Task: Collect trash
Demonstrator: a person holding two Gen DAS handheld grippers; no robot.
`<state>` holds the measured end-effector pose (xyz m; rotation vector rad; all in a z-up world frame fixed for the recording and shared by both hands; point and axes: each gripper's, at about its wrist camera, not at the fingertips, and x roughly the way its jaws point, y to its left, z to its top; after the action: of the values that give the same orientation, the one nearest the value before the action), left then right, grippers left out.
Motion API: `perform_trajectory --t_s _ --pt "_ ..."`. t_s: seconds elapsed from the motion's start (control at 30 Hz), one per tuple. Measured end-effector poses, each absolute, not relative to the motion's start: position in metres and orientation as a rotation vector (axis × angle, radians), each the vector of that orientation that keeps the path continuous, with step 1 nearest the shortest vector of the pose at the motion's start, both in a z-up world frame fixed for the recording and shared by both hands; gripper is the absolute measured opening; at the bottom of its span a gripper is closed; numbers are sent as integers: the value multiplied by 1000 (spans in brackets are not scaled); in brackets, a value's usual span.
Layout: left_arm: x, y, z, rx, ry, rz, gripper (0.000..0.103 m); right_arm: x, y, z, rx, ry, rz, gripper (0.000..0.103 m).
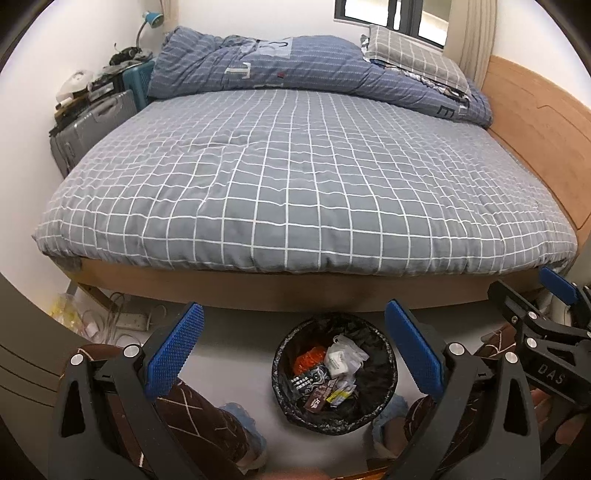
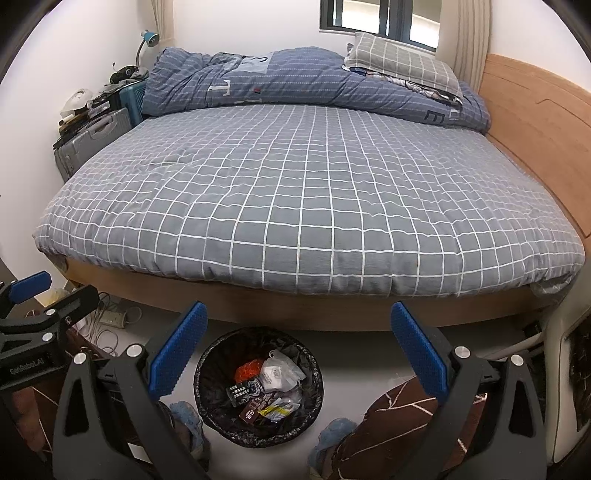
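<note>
Left gripper (image 1: 293,352) and right gripper (image 2: 299,354), both spread wide and empty, held level above the trash bin (image 2: 207,406); the bin apparently stands between the person's knees.

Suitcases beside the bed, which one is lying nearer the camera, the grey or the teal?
The grey suitcase, with clutter piled on top; the teal suitcase stands behind it, closer to the blue lamp.

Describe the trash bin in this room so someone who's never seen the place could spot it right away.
Find the big bed with the grey checked cover; the trash bin stands on the pale floor just in front of its wooden foot edge. It is round, lined with a black bag, and holds wrappers and white paper, unlike the cables and power strip lying to its left.
</note>
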<state>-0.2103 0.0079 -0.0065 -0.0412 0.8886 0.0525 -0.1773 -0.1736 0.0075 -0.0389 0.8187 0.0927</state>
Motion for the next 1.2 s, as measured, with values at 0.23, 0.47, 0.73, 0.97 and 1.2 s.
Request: perform_trajectory --t_s 0.23,0.47,0.73,0.97,1.2 --pt "-211 6 -6 -14 885 62 97 -178 -172 5 -38 822 97 96" --pt "-210 8 -10 -28 902 67 97 -179 -172 3 -35 823 96 96" --pt "-210 9 -12 -36 910 59 97 -180 -173 1 -34 829 94 96" --pt "-212 9 -11 -24 902 61 97 -180 -172 1 -33 828 96 95" --pt "-211 14 -11 -62 910 48 97 -182 -172 2 -33 829 98 95"
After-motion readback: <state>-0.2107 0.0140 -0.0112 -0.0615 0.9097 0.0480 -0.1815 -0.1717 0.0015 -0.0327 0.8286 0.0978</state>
